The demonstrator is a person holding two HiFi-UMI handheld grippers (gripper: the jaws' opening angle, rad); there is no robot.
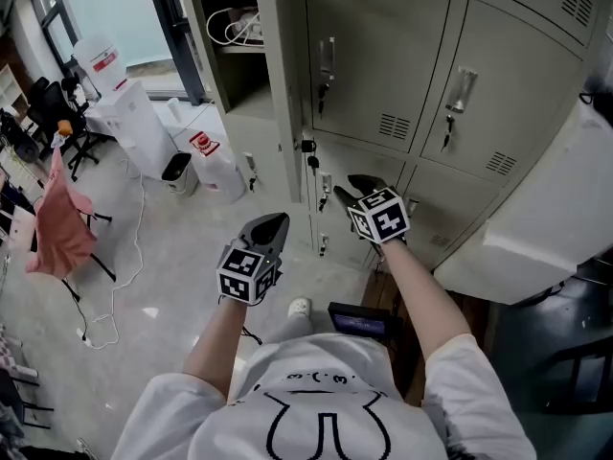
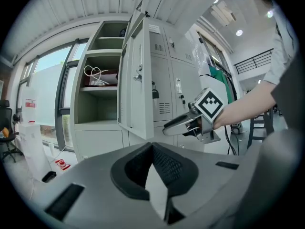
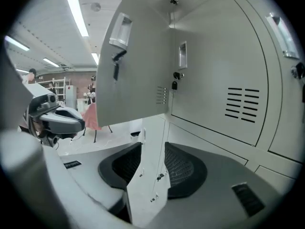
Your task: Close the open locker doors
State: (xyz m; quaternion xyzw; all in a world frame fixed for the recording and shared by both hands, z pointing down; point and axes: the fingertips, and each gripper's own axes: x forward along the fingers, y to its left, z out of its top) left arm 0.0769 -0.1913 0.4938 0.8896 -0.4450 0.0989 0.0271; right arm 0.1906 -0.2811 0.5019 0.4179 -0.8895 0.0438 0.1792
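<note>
Right claw (image 1: pixel 350 188), released, hangs near the open locker door (image 1: pixel 283 84); left claw (image 1: pixel 276 222) clenched, empty. I'd swing that door shut next.

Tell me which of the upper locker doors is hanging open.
The leftmost door, swung out edge-on from the compartment holding white cables. The upper doors to its right sit flush and shut.

A white box-shaped water dispenser (image 1: pixel 134 123) anchors the corner. Just beside it sits a small black bin (image 1: pixel 176 171). Well apart from it, a pink cloth (image 1: pixel 57 220) drapes a chair. Near the dispenser, a thin white cable (image 1: pixel 123 276) trails over the floor.
</note>
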